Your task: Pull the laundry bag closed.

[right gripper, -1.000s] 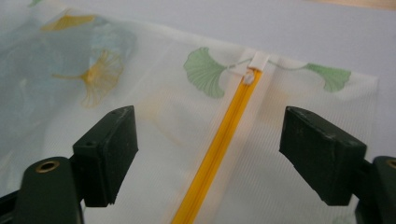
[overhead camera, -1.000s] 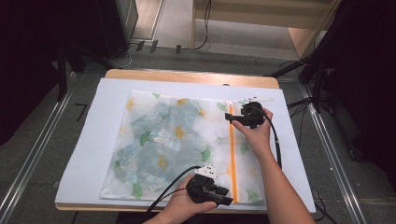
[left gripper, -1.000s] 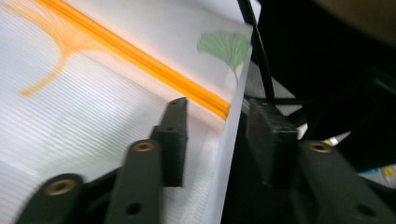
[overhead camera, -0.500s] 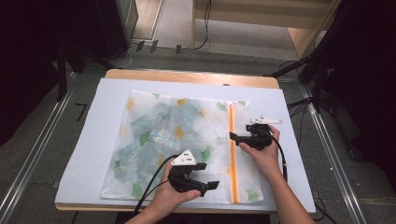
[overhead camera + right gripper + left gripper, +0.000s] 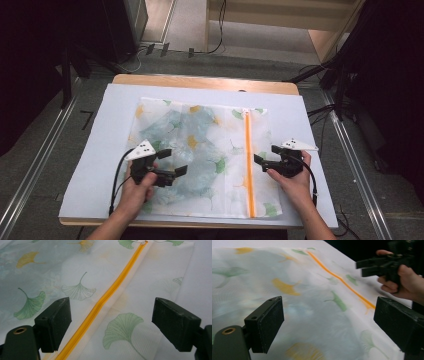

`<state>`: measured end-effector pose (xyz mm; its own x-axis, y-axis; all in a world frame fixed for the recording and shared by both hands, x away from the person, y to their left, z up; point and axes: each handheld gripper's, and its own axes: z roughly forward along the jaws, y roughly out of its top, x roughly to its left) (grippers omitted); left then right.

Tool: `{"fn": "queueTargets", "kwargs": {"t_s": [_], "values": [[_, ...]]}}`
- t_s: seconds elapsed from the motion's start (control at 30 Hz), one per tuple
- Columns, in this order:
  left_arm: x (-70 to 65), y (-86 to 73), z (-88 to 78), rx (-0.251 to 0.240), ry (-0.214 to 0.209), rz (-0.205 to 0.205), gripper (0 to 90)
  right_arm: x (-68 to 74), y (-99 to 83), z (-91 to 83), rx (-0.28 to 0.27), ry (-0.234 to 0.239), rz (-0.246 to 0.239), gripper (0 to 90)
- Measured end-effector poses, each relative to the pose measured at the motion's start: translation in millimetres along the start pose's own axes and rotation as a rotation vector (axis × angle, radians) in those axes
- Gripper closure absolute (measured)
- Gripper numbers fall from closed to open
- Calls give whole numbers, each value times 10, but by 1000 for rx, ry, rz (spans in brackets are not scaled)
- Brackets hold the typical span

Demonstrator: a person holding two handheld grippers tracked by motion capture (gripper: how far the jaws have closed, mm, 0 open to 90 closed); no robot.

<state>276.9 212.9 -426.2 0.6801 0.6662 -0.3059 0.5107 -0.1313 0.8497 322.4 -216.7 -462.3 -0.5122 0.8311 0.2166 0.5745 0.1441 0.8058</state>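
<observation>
We see a flat white mesh bag [image 5: 200, 155] with green and yellow leaf prints lying on a big white sheet [image 5: 105, 145] that covers a wooden table [image 5: 200, 81]. A long orange zipper [image 5: 248, 160] runs down the bag near its right side, from the far edge to the near edge.

Our left gripper [image 5: 172, 162] hangs over the near left part of the bag. Its jaws have just been opening and now stand wide apart, with nothing pinched between them. In the left gripper view [image 5: 329, 322] the bag's cloth [image 5: 312, 305] lies under the gap, a little below the pads [image 5: 272, 320], and the zipper [image 5: 342, 281] runs past farther off.

Our right gripper [image 5: 265, 156] sits at the right side of the bag, just beside the zipper, with its tips pointing toward it. Its jaws are spread wide too and grip nothing. In the right gripper view [image 5: 112, 322] the zipper [image 5: 105, 303] runs between the two pads [image 5: 58, 320], nearer to the left one, and the cloth [image 5: 125, 327] lies below them.

The bag's near edge is close to the table's near edge. Its right edge lies near the right gripper, with a strip of bare sheet past it. On the left there is a wide band of bare sheet, and a smaller band at the far side. The two hands are well apart.
</observation>
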Motion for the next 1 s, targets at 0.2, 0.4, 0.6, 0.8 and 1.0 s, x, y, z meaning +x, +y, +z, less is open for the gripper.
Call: {"fn": "queueTargets", "kwargs": {"t_s": [0.2, 0.4, 0.6, 0.8, 1.0], "values": [[293, -82, -319, -3, 114, -21, 99, -23, -81, -126, -3, 0, 3, 150], [460, -187, -597, -4, 208, 1, 100, -31, -146, -245, -11, 2, 6, 142], [575, -297, -818, 3, 267, 8, 100, -33, -252, -356, -17, 13, 6, 142], [739, -417, -1151, -39, 311, -63, 100, -31, -366, -492, -13, 4, -1, 142], [770, -535, -1292, 29, 420, -30, 100, -119, -435, -687, -30, -23, 34, 145]]}}
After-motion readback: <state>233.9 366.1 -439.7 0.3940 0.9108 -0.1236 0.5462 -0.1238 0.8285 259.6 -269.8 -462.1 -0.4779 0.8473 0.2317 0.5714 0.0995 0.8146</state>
